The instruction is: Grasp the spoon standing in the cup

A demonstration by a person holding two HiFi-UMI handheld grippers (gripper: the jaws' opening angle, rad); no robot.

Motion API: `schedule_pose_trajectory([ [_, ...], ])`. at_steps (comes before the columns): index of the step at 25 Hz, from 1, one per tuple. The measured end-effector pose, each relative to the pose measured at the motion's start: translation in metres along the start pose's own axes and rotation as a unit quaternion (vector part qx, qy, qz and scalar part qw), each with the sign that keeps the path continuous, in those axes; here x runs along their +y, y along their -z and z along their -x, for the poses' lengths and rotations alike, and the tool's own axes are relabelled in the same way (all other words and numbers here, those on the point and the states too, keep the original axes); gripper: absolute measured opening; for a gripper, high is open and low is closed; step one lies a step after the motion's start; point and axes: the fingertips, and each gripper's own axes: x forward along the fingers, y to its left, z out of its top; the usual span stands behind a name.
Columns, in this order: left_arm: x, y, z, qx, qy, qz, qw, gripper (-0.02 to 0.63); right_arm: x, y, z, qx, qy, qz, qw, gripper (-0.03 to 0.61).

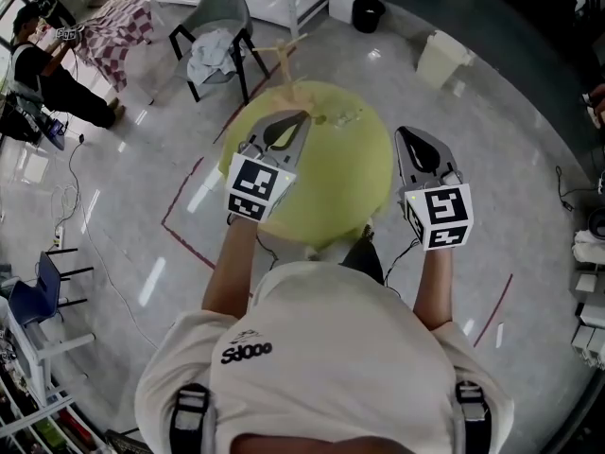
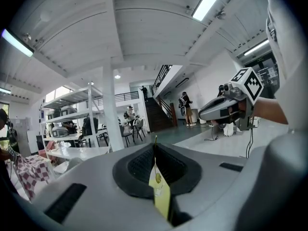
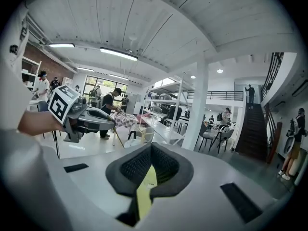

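A round yellow-green table [image 1: 331, 187] lies below me. Near its far edge stands a small clear cup [image 1: 342, 116], faint in the head view. In the left gripper view the cup [image 2: 157, 191] shows through the slit between the jaws, with the spoon [image 2: 157, 178] upright in it. My left gripper [image 1: 301, 114] hovers over the table's far left, short of the cup, jaws together and empty. The right gripper [image 1: 402, 132] hangs past the table's right rim, jaws also together and empty. Each gripper shows in the other's view: the right gripper [image 2: 226, 107] and the left gripper [image 3: 91, 117].
A grey chair [image 1: 222, 26] draped with cloth stands beyond the table, with crossed wooden sticks [image 1: 284, 60] beside it. Farther back are a black bin [image 1: 367, 12] and a white box [image 1: 442, 57]. Red tape lines [image 1: 184, 230] mark the floor at left. A person [image 1: 38, 64] stands at far left.
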Motion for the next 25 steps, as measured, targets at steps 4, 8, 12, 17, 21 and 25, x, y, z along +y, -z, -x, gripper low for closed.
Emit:
schedule_pose_trajectory([
  [4, -0.001, -0.002, 0.004, -0.002, -0.001, 0.0, 1.0, 0.032, 0.006, 0.001, 0.001, 0.002, -0.004, 0.0, 1.0, 0.021],
  [8, 0.0, 0.002, 0.005, 0.0, 0.002, 0.0, 1.0, 0.032, 0.01, 0.003, -0.001, 0.004, -0.003, -0.001, 1.0, 0.021],
  [12, 0.0, 0.003, 0.005, 0.0, 0.003, 0.0, 1.0, 0.032, 0.011, 0.007, -0.002, 0.009, -0.002, 0.0, 1.0, 0.021],
  [17, 0.001, 0.011, 0.002, 0.007, 0.004, 0.002, 1.0, 0.032, 0.011, 0.01, -0.005, 0.012, -0.003, -0.001, 1.0, 0.021],
  [21, 0.001, 0.016, 0.002, 0.011, 0.005, 0.007, 0.9999, 0.032, 0.012, 0.011, -0.006, 0.015, -0.003, -0.002, 1.0, 0.022],
  [25, 0.002, 0.017, -0.001, 0.014, 0.006, 0.012, 0.9998, 0.032, 0.01, 0.012, -0.008, 0.017, -0.003, -0.001, 1.0, 0.021],
])
